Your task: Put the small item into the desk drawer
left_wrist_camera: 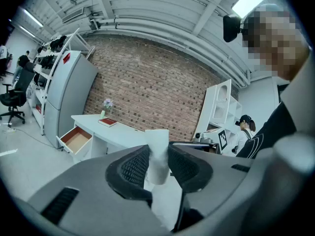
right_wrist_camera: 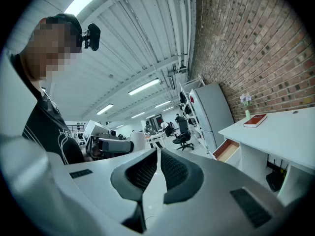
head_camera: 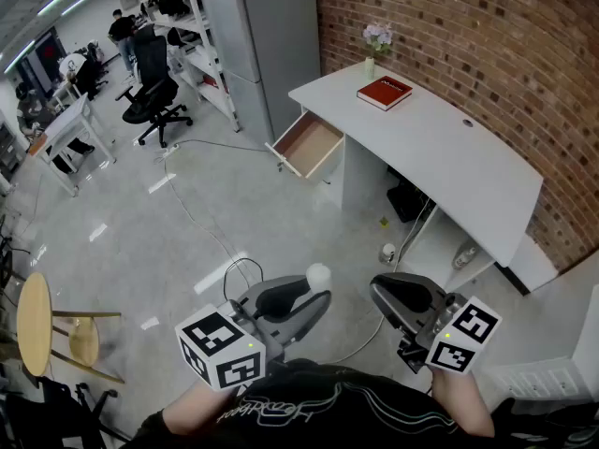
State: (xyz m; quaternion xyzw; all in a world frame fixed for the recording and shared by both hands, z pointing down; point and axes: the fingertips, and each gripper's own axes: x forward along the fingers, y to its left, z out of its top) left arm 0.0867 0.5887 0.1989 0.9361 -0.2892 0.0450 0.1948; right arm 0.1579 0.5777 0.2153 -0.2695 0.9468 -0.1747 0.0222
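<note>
My left gripper (head_camera: pixel 314 295) is shut on a small white item (head_camera: pixel 318 275), which sticks up between its dark pads (left_wrist_camera: pixel 135 167). In the left gripper view the white item (left_wrist_camera: pixel 158 154) stands upright in the jaws. The white desk (head_camera: pixel 449 148) stands against the brick wall, well ahead of both grippers. Its drawer (head_camera: pixel 308 144) is pulled open at the desk's left end, wood-coloured inside and empty as far as I can see; the drawer (left_wrist_camera: pixel 76 138) also shows at the left in the left gripper view. My right gripper (head_camera: pixel 378 289) hangs beside the left one, jaws together with nothing between them.
A red book (head_camera: pixel 384 93) and a small vase of flowers (head_camera: pixel 376 43) sit on the desk top. Cables trail across the floor (head_camera: pixel 201 223). An office chair (head_camera: pixel 157 96), shelving and a grey cabinet (head_camera: pixel 271 36) stand at the back left. A round wooden stool (head_camera: pixel 37 324) is at my left.
</note>
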